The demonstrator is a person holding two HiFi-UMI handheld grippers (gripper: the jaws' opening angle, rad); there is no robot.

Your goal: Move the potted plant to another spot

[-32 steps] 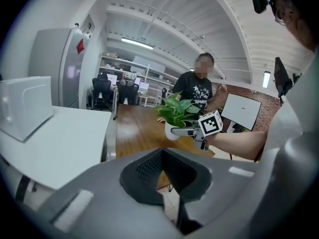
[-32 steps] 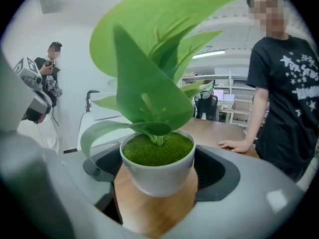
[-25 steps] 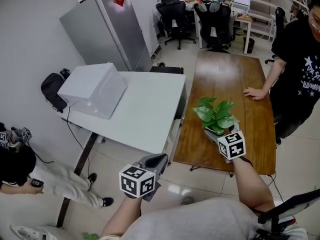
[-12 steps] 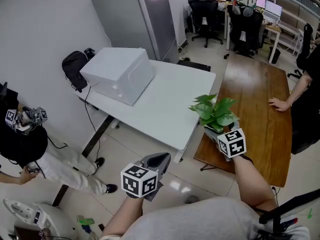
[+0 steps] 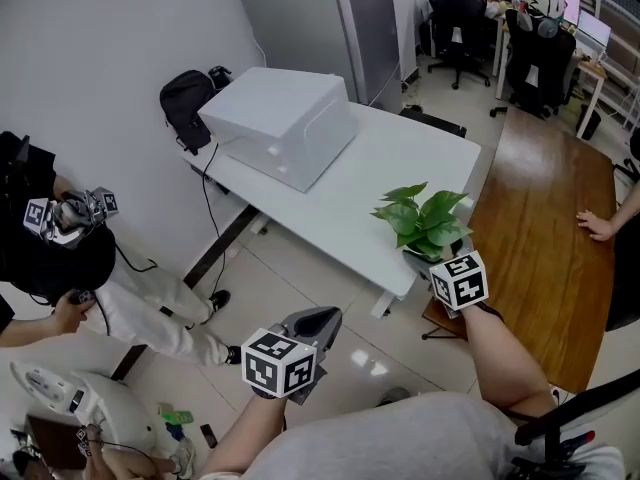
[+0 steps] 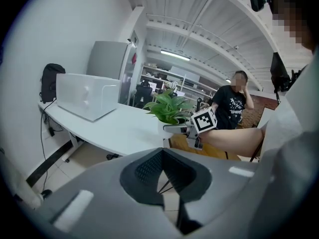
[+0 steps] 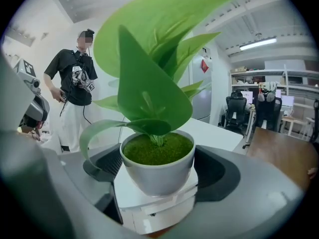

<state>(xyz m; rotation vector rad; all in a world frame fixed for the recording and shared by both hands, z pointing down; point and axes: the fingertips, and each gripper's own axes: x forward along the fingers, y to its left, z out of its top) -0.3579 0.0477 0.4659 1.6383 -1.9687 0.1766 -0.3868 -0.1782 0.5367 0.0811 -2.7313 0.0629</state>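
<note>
The potted plant (image 5: 423,222) has green leaves and a white pot on a white square base. My right gripper (image 5: 428,260) is shut on the pot and holds it in the air, over the near corner of the white table (image 5: 400,163). In the right gripper view the pot (image 7: 158,171) sits between the two dark fingers (image 7: 102,166), and the leaves fill the upper picture. My left gripper (image 5: 314,320) hangs over the floor, lower left of the plant, shut and holding nothing. In the left gripper view (image 6: 162,152) the plant (image 6: 169,108) shows beyond the jaws.
A white box (image 5: 285,123) stands on the white table's far left. The brown wooden table (image 5: 540,218) adjoins on the right, with a person's hand (image 5: 600,226) on it. Another person (image 5: 60,258) crouches at the left. A grey fridge (image 5: 375,18) and office chairs stand behind.
The plant, held by my right gripper, has travelled left from above the wooden table's near end to the white table's near corner. The left gripper moved left with it, still shut.
</note>
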